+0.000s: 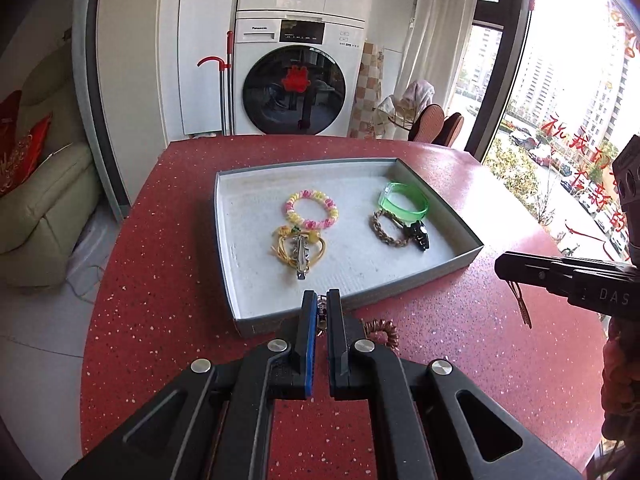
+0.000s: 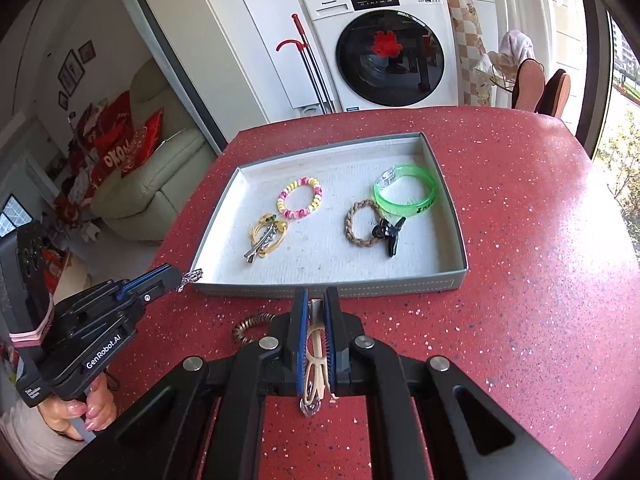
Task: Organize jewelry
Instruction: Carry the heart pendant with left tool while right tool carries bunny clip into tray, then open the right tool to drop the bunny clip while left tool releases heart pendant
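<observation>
Grey, the shallow cardboard tray (image 2: 455,280) lay ahead while the left gripper (image 1: 321,300) pinched a small silver chain (image 2: 191,276) and the right gripper (image 2: 316,300) clamped a beige hair clip (image 2: 314,364).

Left gripper (image 1: 321,304) is hovering low, jaws nearly closed, pinching something small and silvery. Right gripper (image 2: 316,304) is hovering alongside, jaws clamping a beige piece. A hand (image 2: 80,412) is gripping the left handle.
</observation>
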`<action>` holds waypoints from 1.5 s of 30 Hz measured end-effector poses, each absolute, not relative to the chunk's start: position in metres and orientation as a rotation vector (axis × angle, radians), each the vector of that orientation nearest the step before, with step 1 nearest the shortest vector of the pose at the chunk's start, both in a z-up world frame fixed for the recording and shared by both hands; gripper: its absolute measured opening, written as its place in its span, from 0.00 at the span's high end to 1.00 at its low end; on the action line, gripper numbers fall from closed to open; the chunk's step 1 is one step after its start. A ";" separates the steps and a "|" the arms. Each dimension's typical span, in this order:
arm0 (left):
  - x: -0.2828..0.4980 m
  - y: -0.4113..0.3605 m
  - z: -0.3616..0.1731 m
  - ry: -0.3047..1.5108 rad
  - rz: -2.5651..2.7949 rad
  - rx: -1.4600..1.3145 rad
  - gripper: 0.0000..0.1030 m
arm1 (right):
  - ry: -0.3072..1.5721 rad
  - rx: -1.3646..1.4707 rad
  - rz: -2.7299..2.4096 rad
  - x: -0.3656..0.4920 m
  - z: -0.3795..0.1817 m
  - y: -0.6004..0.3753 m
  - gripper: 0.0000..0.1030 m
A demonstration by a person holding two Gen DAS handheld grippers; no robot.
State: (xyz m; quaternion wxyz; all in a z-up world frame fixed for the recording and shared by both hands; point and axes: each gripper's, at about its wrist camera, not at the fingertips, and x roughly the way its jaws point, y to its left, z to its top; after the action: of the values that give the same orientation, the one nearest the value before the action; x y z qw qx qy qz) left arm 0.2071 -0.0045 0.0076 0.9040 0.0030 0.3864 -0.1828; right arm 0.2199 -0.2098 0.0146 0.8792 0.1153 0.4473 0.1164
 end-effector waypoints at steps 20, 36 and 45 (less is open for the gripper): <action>0.311 -0.026 -0.011 0.822 -0.307 0.048 0.79 | 0.985 0.302 0.199 0.336 -0.031 -0.200 0.92; 0.333 -0.043 -0.047 0.883 -0.283 0.113 0.79 | 1.007 0.267 0.135 0.354 -0.062 -0.206 0.91; 0.327 -0.050 -0.050 0.869 -0.270 0.174 0.79 | 1.012 0.255 0.121 0.351 -0.069 -0.207 0.90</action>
State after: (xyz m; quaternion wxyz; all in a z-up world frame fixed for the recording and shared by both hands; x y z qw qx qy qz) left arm 0.3274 -0.0503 -0.0498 0.8945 0.0842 0.4193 -0.1302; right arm 0.3514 -0.2068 -0.0687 0.8652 0.1218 0.4830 0.0579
